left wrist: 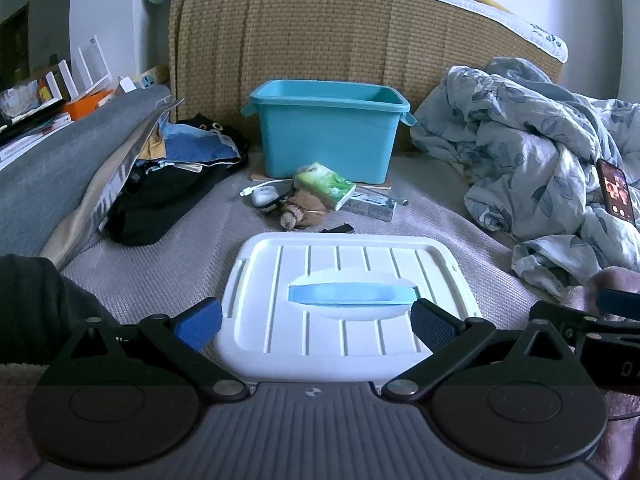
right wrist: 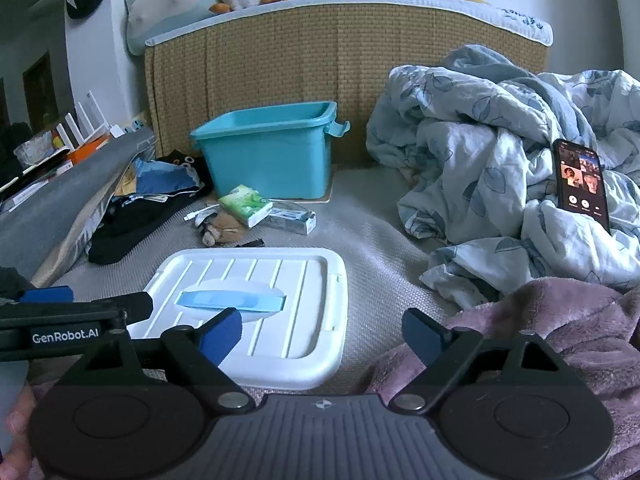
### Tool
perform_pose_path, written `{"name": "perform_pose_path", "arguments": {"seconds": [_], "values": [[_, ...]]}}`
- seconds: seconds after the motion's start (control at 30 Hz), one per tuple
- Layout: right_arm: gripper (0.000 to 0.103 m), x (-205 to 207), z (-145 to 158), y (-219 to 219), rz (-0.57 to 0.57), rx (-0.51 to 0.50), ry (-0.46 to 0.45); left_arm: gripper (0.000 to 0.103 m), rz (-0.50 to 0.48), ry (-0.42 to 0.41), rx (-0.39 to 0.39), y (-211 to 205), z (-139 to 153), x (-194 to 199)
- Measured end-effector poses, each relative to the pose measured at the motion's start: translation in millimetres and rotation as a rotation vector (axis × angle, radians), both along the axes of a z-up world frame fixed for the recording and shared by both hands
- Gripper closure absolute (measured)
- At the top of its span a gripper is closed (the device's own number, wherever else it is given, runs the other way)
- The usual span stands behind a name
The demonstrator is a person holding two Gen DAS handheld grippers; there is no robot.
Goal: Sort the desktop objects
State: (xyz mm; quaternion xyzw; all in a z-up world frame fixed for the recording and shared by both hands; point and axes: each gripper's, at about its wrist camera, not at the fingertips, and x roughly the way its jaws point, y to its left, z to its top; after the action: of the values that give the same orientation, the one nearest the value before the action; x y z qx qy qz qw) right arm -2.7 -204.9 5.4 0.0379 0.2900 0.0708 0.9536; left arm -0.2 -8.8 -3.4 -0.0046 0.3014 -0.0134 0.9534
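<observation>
Both tools hang low over the near edge of the bed, jaws spread wide and empty: the left gripper straddles the near part of the white lid, its pads apart from the lid's blue handle, while the right gripper sits just off the lid's right side, above the grey mat and beside a pink blanket. The lid lies flat near the bed's front edge, so nothing is being carried yet; my reading is that the step in hand is choosing and reaching for the first loose item. Past the lid, toward the middle of the bed, lies the small heap to be sorted: a black clip just beyond the lid's far edge, a brown plush toy, a white earbud case with a cable, a green tissue pack and a boxed tube partly under it. Behind them, against the woven headboard, stands the teal bin, open and, as far as can be seen, empty. To do this well, carry a gripper over the lid rather than dragging across it, take the top, free pieces first (the tissue pack overlaps the tube), close on the pack's narrow sides, and lift clear of the bin's rim before letting go. The cable may trail and snag the case.
</observation>
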Motion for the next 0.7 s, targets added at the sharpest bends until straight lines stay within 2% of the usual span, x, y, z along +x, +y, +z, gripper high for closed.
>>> {"name": "perform_pose_path", "arguments": {"seconds": [0.47,0.7], "values": [[0.017,0.0,-0.7,-0.2,0.003,0.006,-0.001,0.000,-0.011,-0.020,0.004,-1.7,1.7,-1.1],[0.017,-0.4,-0.7,-0.3,0.005,0.010,-0.005,0.007,-0.016,-0.013,0.010,-3.4,0.9,0.3]]}}
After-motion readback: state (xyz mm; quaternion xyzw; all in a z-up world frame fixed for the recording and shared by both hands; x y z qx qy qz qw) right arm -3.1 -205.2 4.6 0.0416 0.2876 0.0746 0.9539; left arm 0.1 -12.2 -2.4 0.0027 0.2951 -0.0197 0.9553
